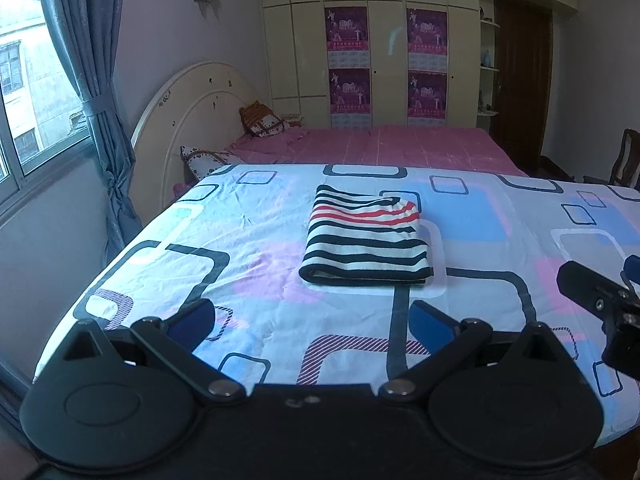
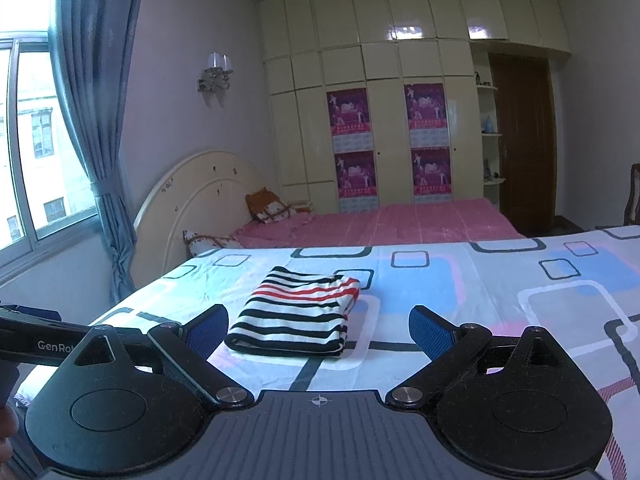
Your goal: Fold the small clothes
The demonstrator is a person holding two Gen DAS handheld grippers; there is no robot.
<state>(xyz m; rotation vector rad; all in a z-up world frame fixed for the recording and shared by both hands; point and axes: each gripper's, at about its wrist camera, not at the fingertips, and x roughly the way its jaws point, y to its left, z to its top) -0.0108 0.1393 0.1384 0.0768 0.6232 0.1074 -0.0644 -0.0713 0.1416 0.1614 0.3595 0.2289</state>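
At twelve o'clock from both grippers, on the bench under a pale sheet printed with rounded squares [image 1: 248, 264], lies the small knitted garment with black, white and red stripes [image 1: 366, 240]. It is already a compact rectangle, with the rolled fold edge toward the cameras and looser layers at its far, one o'clock corner. By my reading the folding is done or nearly so.

The left gripper [image 1: 312, 322] is spread wide, nothing between its blue pads, and sits short of the garment's near edge. The right gripper [image 2: 318, 330] is likewise spread and empty, with the garment just beyond and between its fingers.

If one more fold or a tidy is wanted, the sound way is to come in low from six o'clock, pinch all layers at the two near corners together, and lift evenly so the stack does not slide apart. The soft knit will likely sag if it is held at one corner only. Otherwise, simply draw back without brushing it.

Count: one striped garment, two grippers, four blue pads in all. Beyond, at twelve o'clock, are one bed with a pink cover [image 1: 400, 144] and four purple posters [image 2: 348, 114] on the cream wardrobe.
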